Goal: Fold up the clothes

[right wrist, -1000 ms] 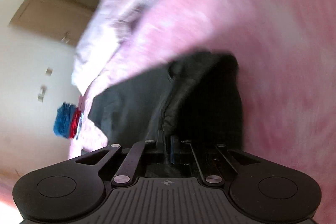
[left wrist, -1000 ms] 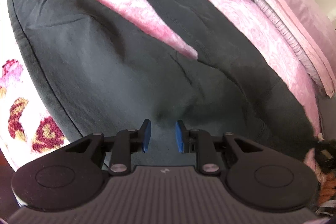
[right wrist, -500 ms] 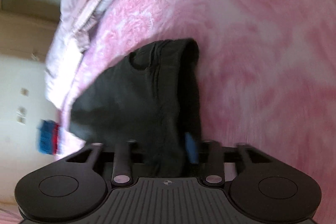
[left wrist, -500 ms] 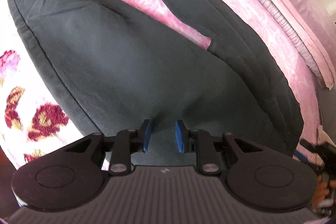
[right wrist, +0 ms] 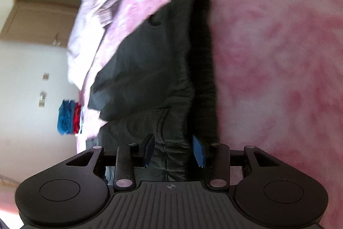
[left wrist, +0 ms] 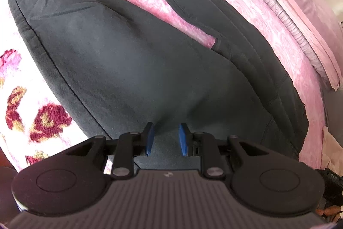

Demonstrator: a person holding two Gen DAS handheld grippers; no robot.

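A pair of dark trousers (left wrist: 133, 61) is lying spread across a pink floral bedspread (left wrist: 253, 5), legs running away toward the far side and the waist end nearest the cameras.

On the left, the left gripper (left wrist: 165, 136) is pointing steeply down at the waist area, its blue pads a narrow gap apart with dark cloth showing between them. A small pucker in the fabric just ahead suggests a pinch of cloth is being held, though whether the pads are truly pressing on it cannot be told from here.

On the right, the right gripper (right wrist: 173, 150) is hovering low over the bunched, ribbed waistband (right wrist: 203, 70), its jaws standing about half open. Fabric is lying between the pads, but neither pad is pressing on it, so nothing is being gripped.

To do this step well, the right hand is probably best closing on the waistband edge itself, taking all layers and not just the top one. Both hands should then be lifting evenly, keeping the waist taut between them, so the trousers are folding along a straight line without dragging the bedspread.
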